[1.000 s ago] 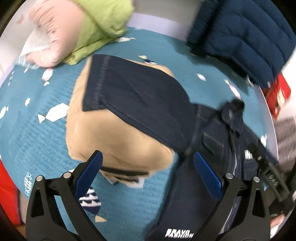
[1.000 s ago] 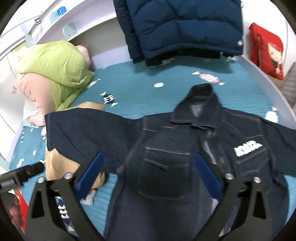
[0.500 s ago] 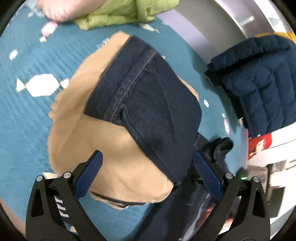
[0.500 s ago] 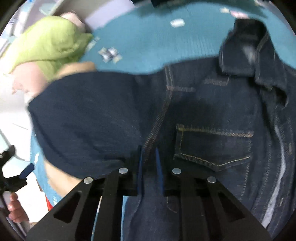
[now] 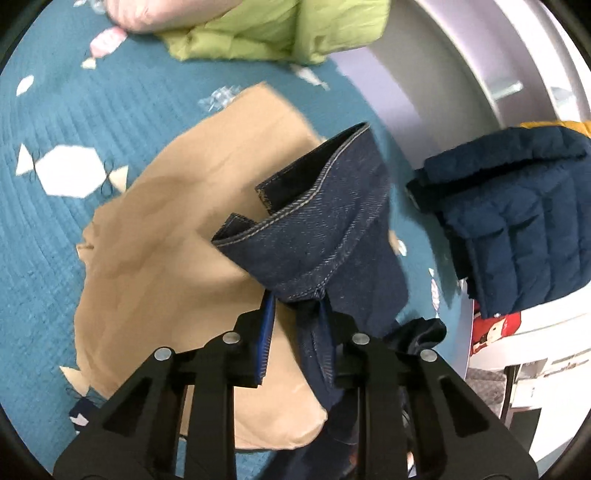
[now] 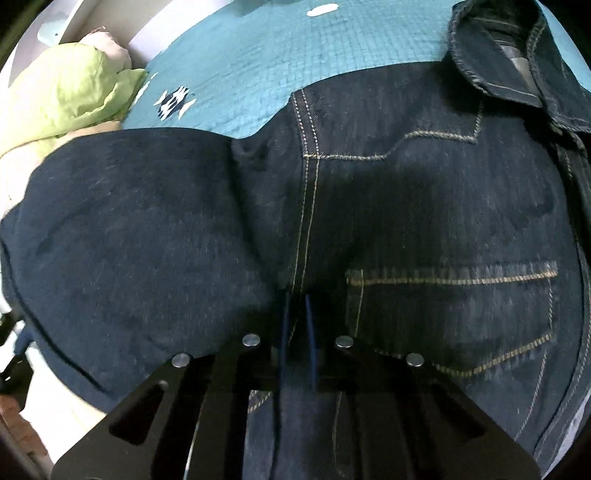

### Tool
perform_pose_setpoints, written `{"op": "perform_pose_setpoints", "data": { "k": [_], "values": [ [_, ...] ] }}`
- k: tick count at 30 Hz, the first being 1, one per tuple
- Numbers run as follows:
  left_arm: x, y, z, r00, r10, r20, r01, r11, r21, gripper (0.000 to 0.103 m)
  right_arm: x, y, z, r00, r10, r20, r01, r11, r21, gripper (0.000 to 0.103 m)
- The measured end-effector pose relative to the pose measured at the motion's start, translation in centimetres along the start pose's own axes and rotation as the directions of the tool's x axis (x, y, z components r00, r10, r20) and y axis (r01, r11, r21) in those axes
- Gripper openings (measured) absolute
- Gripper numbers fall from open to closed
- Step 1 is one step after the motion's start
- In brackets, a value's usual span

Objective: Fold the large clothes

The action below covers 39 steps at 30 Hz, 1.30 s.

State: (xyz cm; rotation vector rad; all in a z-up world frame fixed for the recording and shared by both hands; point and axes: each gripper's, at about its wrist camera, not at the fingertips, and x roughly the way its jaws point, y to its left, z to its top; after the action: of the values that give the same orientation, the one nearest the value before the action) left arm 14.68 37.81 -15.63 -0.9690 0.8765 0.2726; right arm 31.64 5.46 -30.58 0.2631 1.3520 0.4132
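A dark denim jacket point(image 6: 424, 206) lies front up on the teal bed cover point(image 6: 240, 74), collar point(image 6: 517, 74) at the upper right and chest pocket point(image 6: 461, 314) at the right. My right gripper point(image 6: 296, 317) is closing, its blue pads pinching the stitched seam where the sleeve meets the body. In the left wrist view the jacket's sleeve point(image 5: 332, 221) rises off a tan garment point(image 5: 166, 258), with the cuff standing up and curled. My left gripper point(image 5: 295, 314) is closing too, and bunched sleeve cloth is squeezed between its pads just below the cuff.
A green quilt point(image 5: 277, 29) and a pink pillow point(image 5: 136, 14) lie at the head of the bed. A navy puffer jacket point(image 5: 517, 221) hangs over the white bed rail point(image 5: 461, 92) at the right, with a red cushion point(image 5: 495, 328) beneath it.
Both grippers came down onto the jacket and went from wide open to closed. The left took the sleeve near the cuff, which lifted and curled. The right took the sleeve seam.
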Motion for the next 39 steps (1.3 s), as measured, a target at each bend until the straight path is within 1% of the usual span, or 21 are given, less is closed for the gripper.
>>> {"op": "perform_pose_setpoints", "data": {
  "k": [2,4,8,11,13,14,16,17,18,19,20,23,24,27,29,32,33,34,36,37,39],
  "values": [
    [-0.9,-1.4,-0.3,1.000,0.026,0.013,-0.027,0.999,0.037,0.023,0.0,-0.1,0.1,1.000,0.007,-0.006,-0.007,1.000,0.010,0.007],
    [-1.7,-3.2,-0.8,0.999,0.023,0.030,-0.026,0.997,0.076,0.022,0.1,-0.1,0.2,1.000,0.012,-0.001,-0.012,1.000,0.000,0.007],
    [-3.3,-7.7,-2.8,0.997,0.036,0.068,-0.050,0.977,0.208,0.021,-0.2,-0.6,-0.3,1.000,0.024,0.011,-0.024,1.000,-0.004,0.007],
    [-3.9,-10.5,-4.3,0.998,0.005,0.057,-0.020,0.964,0.266,0.021,0.1,-0.8,-0.1,0.999,0.035,0.018,-0.035,0.999,0.000,0.006],
    [-4.1,-12.3,-5.4,0.998,0.007,0.056,-0.024,0.950,0.312,0.021,0.1,-1.0,-0.5,0.999,0.036,0.025,-0.036,0.999,-0.022,0.006],
    [-4.1,-13.2,-6.2,0.997,0.014,0.069,-0.037,0.941,0.335,0.021,0.0,-1.1,-0.6,0.999,0.042,0.027,-0.041,0.999,-0.023,0.006],
    [-4.2,-15.2,-7.5,0.993,0.035,0.110,-0.075,0.918,0.389,0.021,-0.4,-1.7,-0.8,0.996,0.083,0.034,-0.083,0.997,-0.002,0.006],
    [-4.3,-16.3,-8.3,0.991,0.034,0.127,-0.084,0.906,0.415,0.021,-0.7,-2.1,-0.9,0.994,0.105,0.037,-0.105,0.994,0.006,0.006],
    [-4.3,-17.2,-8.9,0.990,0.024,0.136,-0.082,0.897,0.434,0.021,-1.3,-2.6,-1.1,0.992,0.118,0.043,-0.119,0.993,0.022,0.003],
    [-4.3,-17.8,-9.3,0.990,0.020,0.139,-0.081,0.891,0.448,0.021,-2.1,-3.0,-1.3,0.992,0.110,0.058,-0.112,0.993,0.032,0.006],
    [-4.2,-18.8,-10.0,0.990,0.018,0.141,-0.084,0.878,0.472,0.021,-2.9,-3.4,-1.5,0.991,0.107,0.077,-0.110,0.993,0.034,0.006],
    [-3.0,-21.4,-11.8,0.990,0.024,0.140,-0.097,0.836,0.541,0.021,-7.0,-5.6,-2.4,0.976,0.143,0.162,-0.153,0.987,0.047,0.006],
    [-2.5,-22.2,-12.4,0.991,0.025,0.132,-0.095,0.824,0.558,0.021,-8.0,-6.4,-2.6,0.973,0.142,0.184,-0.155,0.986,0.058,0.006],
    [-0.7,-24.1,-14.3,0.996,0.019,0.089,-0.069,0.797,0.600,0.021,-12.3,-10.1,-3.8,0.953,0.130,0.275,-0.169,0.978,0.123,0.006],
    [0.7,-25.4,-15.8,0.998,0.022,0.057,-0.053,0.773,0.632,0.021,-14.9,-12.4,-5.0,0.938,0.100,0.333,-0.161,0.974,0.160,0.006],
    [3.0,-27.5,-18.8,1.000,0.028,-0.004,-0.018,0.738,0.675,0.021,-18.3,-15.9,-6.9,0.918,0.024,0.397,-0.126,0.964,0.234,0.006],
    [3.9,-28.0,-19.9,0.999,0.032,-0.022,-0.008,0.725,0.688,0.020,-19.9,-17.6,-8.0,0.906,-0.006,0.422,-0.119,0.956,0.269,0.006],
    [5.1,-28.8,-21.2,0.998,0.041,-0.044,0.002,0.709,0.705,0.020,-20.7,-18.6,-8.7,0.900,-0.021,0.435,-0.116,0.951,0.287,0.006],
    [6.8,-29.7,-23.4,0.995,0.056,-0.080,0.020,0.688,0.725,0.019,-22.7,-20.7,-10.2,0.886,-0.059,0.461,-0.109,0.937,0.330,0.006],
    [8.0,-30.4,-24.8,0.992,0.071,-0.101,0.027,0.673,0.739,0.019,-23.6,-21.8,-11.1,0.878,-0.084,0.471,-0.101,0.929,0.356,0.006],
    [9.6,-31.2,-26.9,0.989,0.090,-0.122,0.035,0.651,0.759,0.019,-24.9,-23.6,-12.7,0.865,-0.129,0.485,-0.086,0.913,0.398,0.006]
  ]
}}
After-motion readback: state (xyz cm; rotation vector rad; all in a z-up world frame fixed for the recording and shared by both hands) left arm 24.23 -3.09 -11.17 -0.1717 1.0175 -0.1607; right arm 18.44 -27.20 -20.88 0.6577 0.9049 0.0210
